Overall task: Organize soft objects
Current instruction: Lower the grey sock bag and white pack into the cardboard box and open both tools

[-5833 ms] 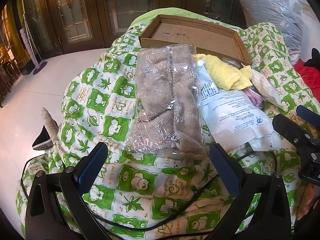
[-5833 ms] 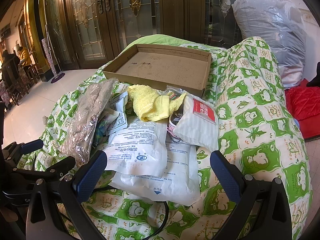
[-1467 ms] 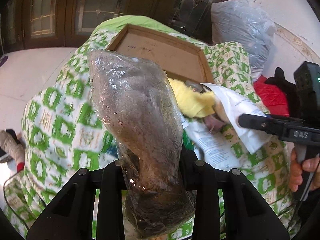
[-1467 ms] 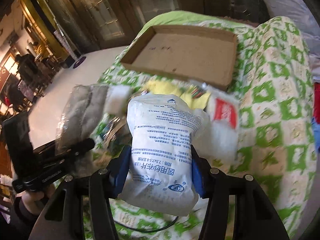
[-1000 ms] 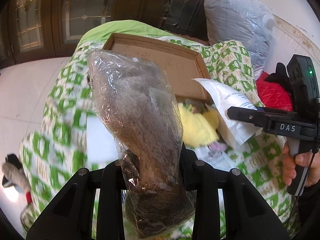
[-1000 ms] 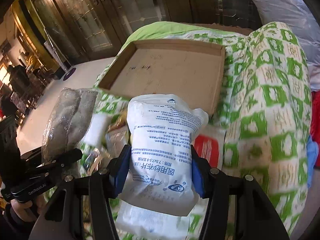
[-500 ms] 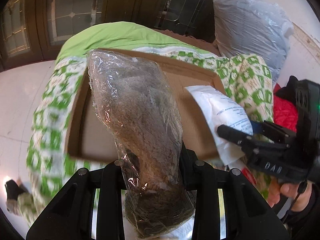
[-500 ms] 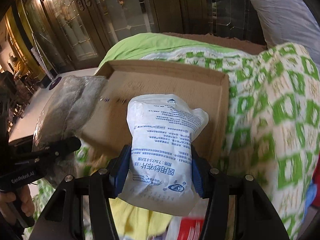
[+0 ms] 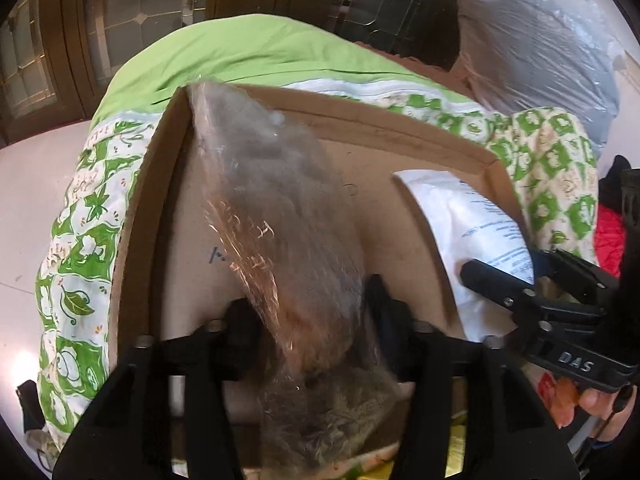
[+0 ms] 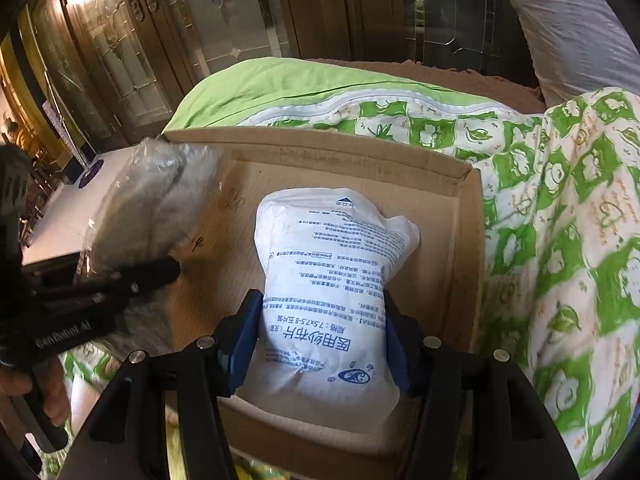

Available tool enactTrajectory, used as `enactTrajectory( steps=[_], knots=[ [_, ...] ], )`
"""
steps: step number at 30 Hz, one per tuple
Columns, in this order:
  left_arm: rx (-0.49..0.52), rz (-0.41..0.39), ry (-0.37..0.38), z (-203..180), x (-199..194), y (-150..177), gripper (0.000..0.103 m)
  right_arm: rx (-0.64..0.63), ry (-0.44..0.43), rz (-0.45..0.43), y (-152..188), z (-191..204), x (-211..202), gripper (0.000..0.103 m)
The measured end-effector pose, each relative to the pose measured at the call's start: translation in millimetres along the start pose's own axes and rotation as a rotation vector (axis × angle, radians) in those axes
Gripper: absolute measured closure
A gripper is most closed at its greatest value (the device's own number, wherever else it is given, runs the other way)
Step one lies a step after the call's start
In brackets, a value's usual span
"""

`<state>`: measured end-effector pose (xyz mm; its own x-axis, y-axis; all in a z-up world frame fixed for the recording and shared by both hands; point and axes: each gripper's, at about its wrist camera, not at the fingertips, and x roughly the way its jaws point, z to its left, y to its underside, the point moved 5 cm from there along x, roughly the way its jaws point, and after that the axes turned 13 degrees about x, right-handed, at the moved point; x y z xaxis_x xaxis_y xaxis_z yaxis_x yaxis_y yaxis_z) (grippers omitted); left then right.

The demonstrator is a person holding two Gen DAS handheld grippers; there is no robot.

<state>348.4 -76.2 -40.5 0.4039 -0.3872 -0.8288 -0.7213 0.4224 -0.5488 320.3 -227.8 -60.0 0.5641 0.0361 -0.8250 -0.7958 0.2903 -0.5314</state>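
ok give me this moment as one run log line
left gripper: opening, grey towel bag between fingers | right gripper: opening, white gauze pack between fingers | both over cardboard tray | phase: release

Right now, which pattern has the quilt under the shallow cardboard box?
Green and white checks with leaf motifs on the quilt, clearest in the right wrist view.

The fuzzy brown cloth [image 9: 288,216] sits in crinkly, glossy clear plastic. The white pack [image 10: 332,280] is smooth printed plastic film. The tray [image 10: 464,240] is matt brown cardboard. The quilt [image 10: 560,208] is soft printed cloth.
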Motion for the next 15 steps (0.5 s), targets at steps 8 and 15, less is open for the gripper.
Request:
enactTrajectory(
  steps=[8,15],
  knots=[
    [0.022,-0.048,-0.040,1.7,-17.0,-6.6,0.019,0.000,0.006,-0.025,0.8,3.8,-2.1,0.023],
    [0.072,-0.062,-0.098,-2.7,-45.8,-0.1,0.019,0.002,0.014,-0.126,3.5,-0.1,-25.7,0.022]
  ],
)
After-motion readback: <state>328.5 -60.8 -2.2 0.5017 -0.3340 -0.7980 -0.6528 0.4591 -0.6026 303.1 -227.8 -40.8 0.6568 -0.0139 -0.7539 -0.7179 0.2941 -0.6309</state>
